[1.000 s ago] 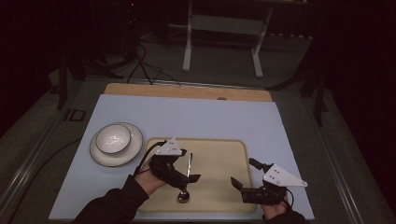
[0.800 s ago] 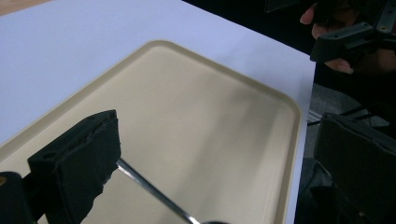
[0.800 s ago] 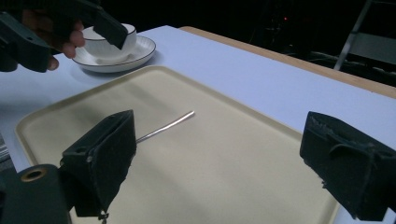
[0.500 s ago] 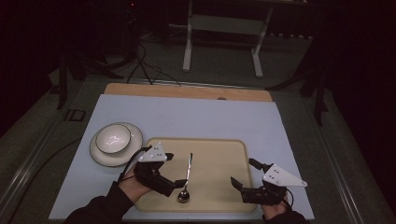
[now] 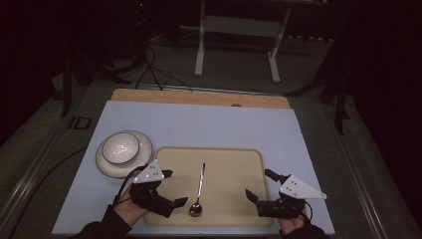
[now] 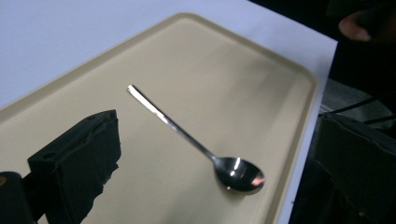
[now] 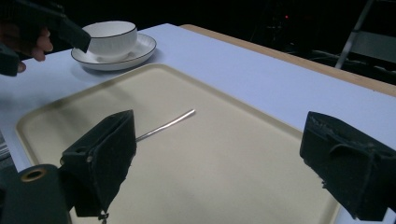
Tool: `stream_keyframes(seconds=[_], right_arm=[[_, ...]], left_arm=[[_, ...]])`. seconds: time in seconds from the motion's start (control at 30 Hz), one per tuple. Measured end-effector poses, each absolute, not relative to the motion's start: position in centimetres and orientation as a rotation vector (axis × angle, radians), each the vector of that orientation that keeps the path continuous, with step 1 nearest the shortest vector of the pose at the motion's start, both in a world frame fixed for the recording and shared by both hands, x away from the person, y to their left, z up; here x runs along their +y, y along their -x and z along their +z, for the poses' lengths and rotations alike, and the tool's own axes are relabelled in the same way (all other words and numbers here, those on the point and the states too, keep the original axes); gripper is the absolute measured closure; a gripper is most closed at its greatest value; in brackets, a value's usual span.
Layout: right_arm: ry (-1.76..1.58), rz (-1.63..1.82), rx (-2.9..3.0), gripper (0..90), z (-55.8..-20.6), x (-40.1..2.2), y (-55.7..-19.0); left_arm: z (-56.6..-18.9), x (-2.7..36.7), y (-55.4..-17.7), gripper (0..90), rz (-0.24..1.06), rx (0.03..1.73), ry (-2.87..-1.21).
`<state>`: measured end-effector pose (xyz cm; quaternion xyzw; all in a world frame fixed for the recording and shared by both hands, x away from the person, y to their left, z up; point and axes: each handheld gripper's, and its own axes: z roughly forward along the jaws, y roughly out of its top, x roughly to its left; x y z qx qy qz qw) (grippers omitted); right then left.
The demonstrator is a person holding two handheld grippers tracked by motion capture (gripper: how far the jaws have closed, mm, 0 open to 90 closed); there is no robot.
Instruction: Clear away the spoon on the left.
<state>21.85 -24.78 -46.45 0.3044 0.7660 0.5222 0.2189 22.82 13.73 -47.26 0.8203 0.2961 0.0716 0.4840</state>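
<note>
On the beige tray (image 5: 234,159), near its front edge, a steel spoon (image 5: 197,191) is seen lying flat, its bowl at six o'clock and its handle pointed toward twelve, tilted slightly to one. The spoon is touched by nothing. Just beside the bowl, at about nine o'clock, the left gripper (image 5: 169,188) is held over the tray's front-left corner with its jaws spread apart and empty. At three o'clock from the spoon and well apart from it, the right gripper (image 5: 259,185) is held over the tray's front-right part, its jaws likewise spread wide with nothing between them. Beyond the tray, at ten o'clock, a white bowl (image 5: 120,147) is seen seated on a white plate (image 5: 144,144), both on the pale blue table top (image 5: 199,124).

The work in hand is judged to be the spoon, with the left gripper nearest to it. A clean pickup is best made at the slim handle rather than the rounded bowl, which is likely to slip. The jaws should be lowered to either side of the handle, square across it, until the tray is nearly touched. Since the handle lies flush, a shallow, firm pinch is called for, and the lift should be kept level so that the spoon is not swung.
</note>
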Motion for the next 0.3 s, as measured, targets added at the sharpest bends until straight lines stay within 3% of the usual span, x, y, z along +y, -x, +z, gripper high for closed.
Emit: stream_keyframes(seconds=[0.3], right_arm=[[-0.841, 1.447, 2.121, 11.0, -46.5, -24.8, -21.9]], left_arm=[[-48.6, 13.4, -22.6, 1.6, 0.191, 0.731, -1.953]])
